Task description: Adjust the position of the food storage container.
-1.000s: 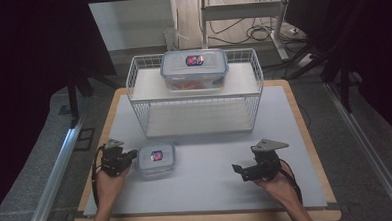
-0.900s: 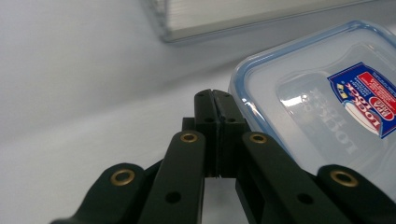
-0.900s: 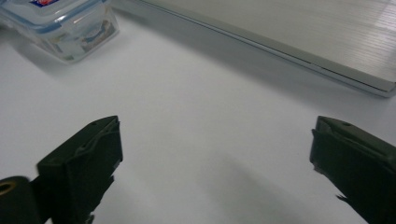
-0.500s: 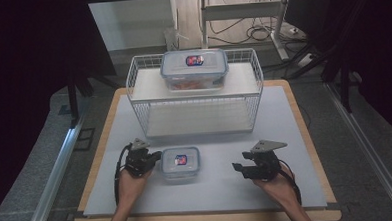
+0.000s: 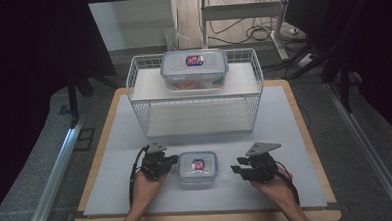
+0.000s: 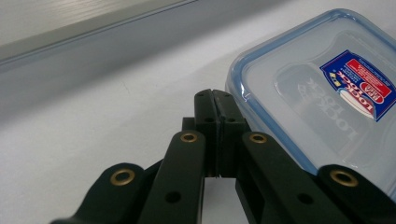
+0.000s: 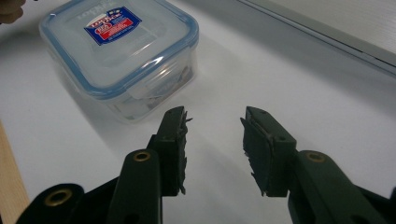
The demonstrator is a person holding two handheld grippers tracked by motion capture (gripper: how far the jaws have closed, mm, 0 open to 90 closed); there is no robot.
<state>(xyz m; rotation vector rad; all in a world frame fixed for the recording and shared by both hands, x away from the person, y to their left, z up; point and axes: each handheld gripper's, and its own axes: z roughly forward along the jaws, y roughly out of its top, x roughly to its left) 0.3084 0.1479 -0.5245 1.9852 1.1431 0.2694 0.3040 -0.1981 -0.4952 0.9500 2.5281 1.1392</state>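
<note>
Since the earlier pictures the small container (image 5: 198,168) and the left gripper (image 5: 170,161) have slid together to the right along the near part of the table, from the lower left toward the lower middle of the high view, while the right gripper (image 5: 238,169) has kept its place. At the lower left of the high view a hand (image 5: 148,185) holds the left gripper, whose tip lies against the container's left side. In the left gripper view its jaws are pressed together with nothing between them, and the container's blue-rimmed lid (image 6: 327,88) sits just beside them at the right of the frame. The container rests on the white mat (image 5: 285,136), low in the middle of the high view, its red and blue label (image 5: 199,164) facing up. To the right, apart from the container, the right gripper points toward it with its jaws spread and empty. In the upper middle of the high view a wire rack (image 5: 195,93) stands on the mat, with a larger container (image 5: 195,70) on its top shelf.
</note>
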